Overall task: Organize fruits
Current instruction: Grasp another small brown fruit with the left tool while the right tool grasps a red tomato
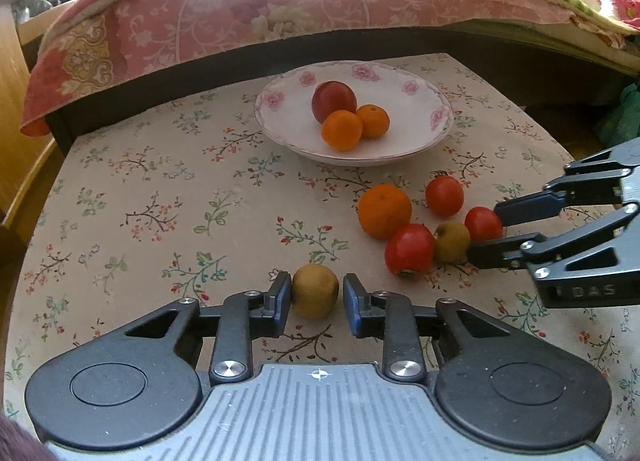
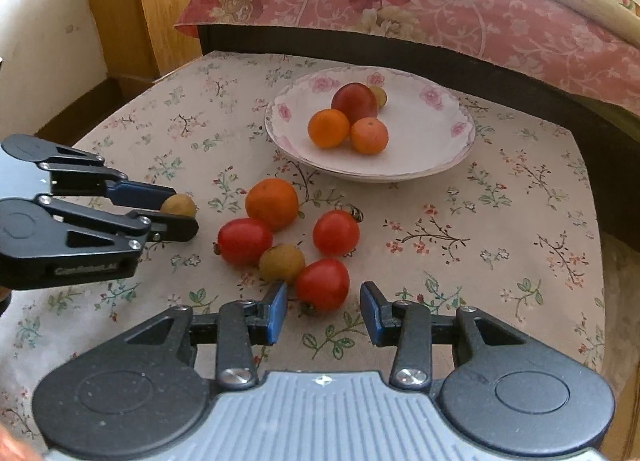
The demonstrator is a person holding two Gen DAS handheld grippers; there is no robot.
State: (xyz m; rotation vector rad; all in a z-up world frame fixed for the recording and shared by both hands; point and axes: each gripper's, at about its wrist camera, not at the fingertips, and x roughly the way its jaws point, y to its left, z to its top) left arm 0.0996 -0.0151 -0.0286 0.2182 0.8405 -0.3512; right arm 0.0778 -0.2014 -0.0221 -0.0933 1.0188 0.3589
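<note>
Right wrist view: four fruits plated [image 2: 440,165], six left on counter [image 2: 500,261]; both jaws open, straddling brown fruit [image 1: 315,290] and tomato [image 2: 322,284], neither gripped.

Both grippers low over the table, jaws apart.

The left gripper [image 1: 315,297] points forward with its jaws level and a narrow gap between them; its left pad [image 1: 283,293] sits nearer the middle than the right one. The right gripper [image 2: 323,311] is spread wider, its blue pads [image 2: 277,311] well apart. In the left wrist view it comes in from the right edge, turned on its side, fingers aimed left.
</note>
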